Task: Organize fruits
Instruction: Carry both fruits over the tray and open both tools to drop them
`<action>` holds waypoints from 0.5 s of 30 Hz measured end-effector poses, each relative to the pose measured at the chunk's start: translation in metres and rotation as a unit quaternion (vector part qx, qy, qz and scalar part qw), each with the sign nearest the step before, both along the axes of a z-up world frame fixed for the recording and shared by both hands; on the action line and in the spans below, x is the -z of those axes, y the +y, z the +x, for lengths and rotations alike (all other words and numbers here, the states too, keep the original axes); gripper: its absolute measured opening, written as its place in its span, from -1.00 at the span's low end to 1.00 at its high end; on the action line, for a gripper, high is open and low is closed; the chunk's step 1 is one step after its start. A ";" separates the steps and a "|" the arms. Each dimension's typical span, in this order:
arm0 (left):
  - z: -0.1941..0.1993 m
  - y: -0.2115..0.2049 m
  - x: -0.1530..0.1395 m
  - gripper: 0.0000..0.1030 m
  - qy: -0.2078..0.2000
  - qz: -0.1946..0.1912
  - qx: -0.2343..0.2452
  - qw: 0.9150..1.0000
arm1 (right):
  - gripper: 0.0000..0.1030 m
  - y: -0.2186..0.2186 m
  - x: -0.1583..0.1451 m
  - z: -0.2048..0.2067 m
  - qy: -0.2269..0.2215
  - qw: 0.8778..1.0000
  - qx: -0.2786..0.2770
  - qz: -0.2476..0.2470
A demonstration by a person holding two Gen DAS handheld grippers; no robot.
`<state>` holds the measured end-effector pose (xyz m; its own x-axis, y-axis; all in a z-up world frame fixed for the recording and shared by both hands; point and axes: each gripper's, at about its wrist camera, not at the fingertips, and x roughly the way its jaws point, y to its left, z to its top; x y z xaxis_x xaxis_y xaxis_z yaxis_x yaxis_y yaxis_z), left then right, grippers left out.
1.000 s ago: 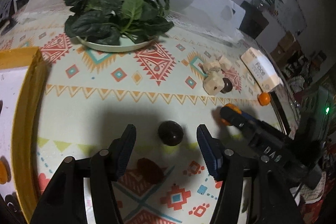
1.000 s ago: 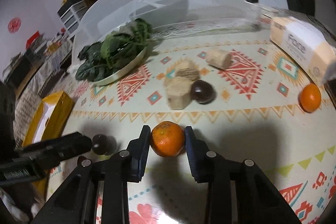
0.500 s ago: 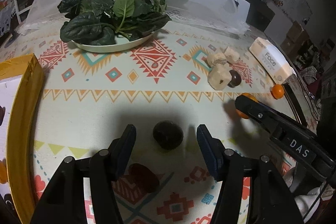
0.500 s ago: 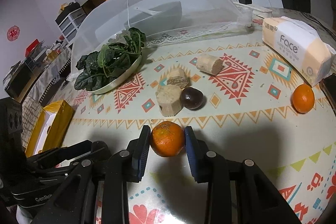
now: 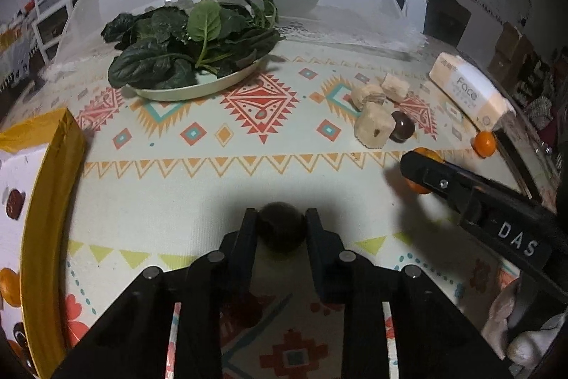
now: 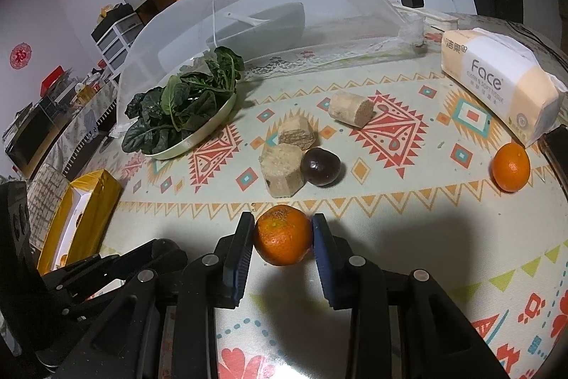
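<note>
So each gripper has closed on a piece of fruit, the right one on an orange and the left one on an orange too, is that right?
Not quite. The right gripper is shut on an orange, but the left gripper is shut on a dark round fruit, not an orange. The left wrist view shows it between the fingers.

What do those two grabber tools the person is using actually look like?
Both are matte black plastic tongs with two flat fingers on hinged bars fastened by silver bolts. The right tongs have ribbed pads, one dark blue. The left tongs look all black. White letters "DAS" mark the right one's side. No cables or sleeves are visible.
</note>
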<state>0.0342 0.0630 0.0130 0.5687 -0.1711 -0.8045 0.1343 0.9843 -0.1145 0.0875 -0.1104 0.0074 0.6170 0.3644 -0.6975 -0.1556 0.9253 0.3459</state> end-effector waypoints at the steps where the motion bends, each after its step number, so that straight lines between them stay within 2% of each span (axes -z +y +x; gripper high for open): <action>1: -0.001 0.003 -0.002 -0.50 0.001 -0.009 -0.002 1.000 | -0.31 0.000 0.000 0.000 -0.002 1.000 0.000 -0.001; 7: -0.031 0.025 -0.039 -0.50 -0.027 -0.034 -0.017 0.999 | -0.31 0.002 -0.002 -0.003 -0.016 1.000 0.001 -0.003; 12: -0.074 0.080 -0.077 -0.50 -0.066 -0.055 -0.063 0.994 | -0.31 0.010 -0.011 -0.012 -0.035 0.999 -0.003 -0.011; 15: -0.097 0.115 -0.092 -0.50 -0.089 -0.050 -0.096 0.990 | -0.31 0.030 -0.027 -0.027 -0.053 0.998 -0.026 -0.027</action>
<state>-0.0625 0.1785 0.1046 0.7290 -0.1194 -0.6740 -0.0276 0.9788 -0.2032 0.0601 -0.0802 0.0342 0.6691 0.3618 -0.6492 -0.2377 0.9318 0.2744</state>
